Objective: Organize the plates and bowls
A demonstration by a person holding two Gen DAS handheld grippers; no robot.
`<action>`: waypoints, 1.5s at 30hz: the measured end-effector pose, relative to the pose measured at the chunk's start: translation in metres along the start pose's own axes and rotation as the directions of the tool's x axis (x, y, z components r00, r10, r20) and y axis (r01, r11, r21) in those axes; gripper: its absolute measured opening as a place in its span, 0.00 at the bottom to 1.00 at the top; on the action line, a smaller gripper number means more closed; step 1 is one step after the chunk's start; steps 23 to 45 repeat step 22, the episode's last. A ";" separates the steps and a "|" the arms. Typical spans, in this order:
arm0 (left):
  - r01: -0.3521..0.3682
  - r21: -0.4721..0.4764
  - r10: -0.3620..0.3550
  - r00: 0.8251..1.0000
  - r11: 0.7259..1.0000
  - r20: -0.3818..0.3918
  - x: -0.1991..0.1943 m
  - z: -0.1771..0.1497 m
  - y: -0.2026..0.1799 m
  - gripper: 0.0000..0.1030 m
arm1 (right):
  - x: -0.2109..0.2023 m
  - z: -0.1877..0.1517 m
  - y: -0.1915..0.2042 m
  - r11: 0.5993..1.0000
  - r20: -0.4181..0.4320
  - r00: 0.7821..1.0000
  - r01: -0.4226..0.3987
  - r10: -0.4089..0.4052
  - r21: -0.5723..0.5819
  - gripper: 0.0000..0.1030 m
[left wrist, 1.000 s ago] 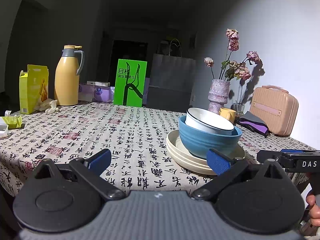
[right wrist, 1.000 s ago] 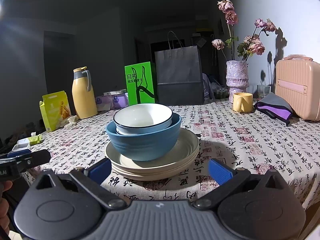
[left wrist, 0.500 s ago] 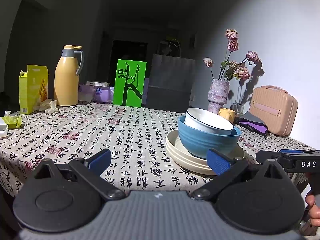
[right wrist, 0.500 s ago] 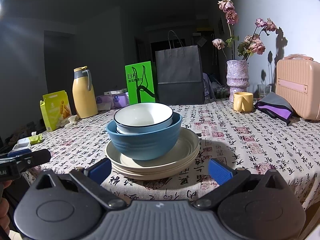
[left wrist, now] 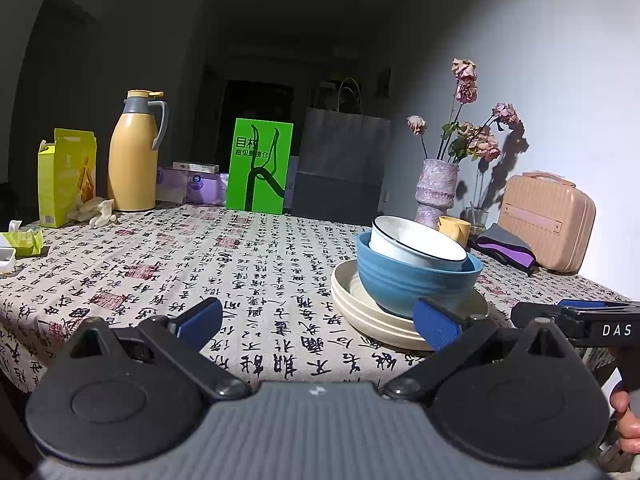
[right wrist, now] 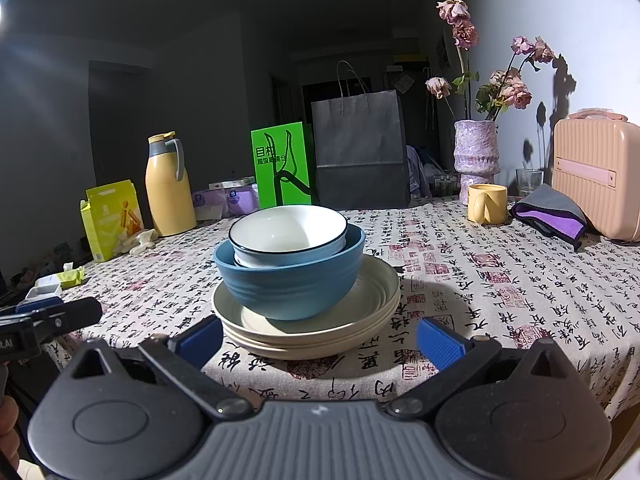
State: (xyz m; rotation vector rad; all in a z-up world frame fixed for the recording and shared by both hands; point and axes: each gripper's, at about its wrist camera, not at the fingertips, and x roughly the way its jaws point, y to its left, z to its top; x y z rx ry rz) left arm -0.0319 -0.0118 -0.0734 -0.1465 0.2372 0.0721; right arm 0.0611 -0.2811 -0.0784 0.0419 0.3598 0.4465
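Note:
A white bowl (right wrist: 288, 230) with a dark rim sits inside a blue bowl (right wrist: 288, 280), which stands on a stack of cream plates (right wrist: 308, 332) near the table's front edge. The same stack shows in the left wrist view: white bowl (left wrist: 416, 242), blue bowl (left wrist: 412, 284), plates (left wrist: 368, 312). My right gripper (right wrist: 320, 338) is open and empty, just in front of the plates. My left gripper (left wrist: 318, 322) is open and empty, to the left of the stack over the tablecloth.
At the back stand a yellow thermos (right wrist: 168, 188), a green card (right wrist: 282, 168), a dark paper bag (right wrist: 360, 148) and a vase of dried flowers (right wrist: 476, 160). A yellow mug (right wrist: 486, 202), a folded cloth (right wrist: 552, 214) and a pink case (right wrist: 596, 176) are at the right. A yellow box (right wrist: 112, 218) is at the left.

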 end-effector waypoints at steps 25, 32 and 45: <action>0.021 -0.002 -0.021 1.000 1.000 -0.015 0.003 0.000 0.002 1.00 | 0.001 -0.001 0.002 1.000 -0.002 1.000 -0.001 0.001 -0.002 1.00; 0.021 -0.002 -0.021 1.000 1.000 -0.015 0.003 0.000 0.002 1.00 | 0.001 -0.001 0.002 1.000 -0.002 1.000 -0.001 0.001 -0.002 1.00; 0.021 -0.002 -0.021 1.000 1.000 -0.015 0.003 0.000 0.002 1.00 | 0.001 -0.001 0.002 1.000 -0.002 1.000 -0.001 0.001 -0.002 1.00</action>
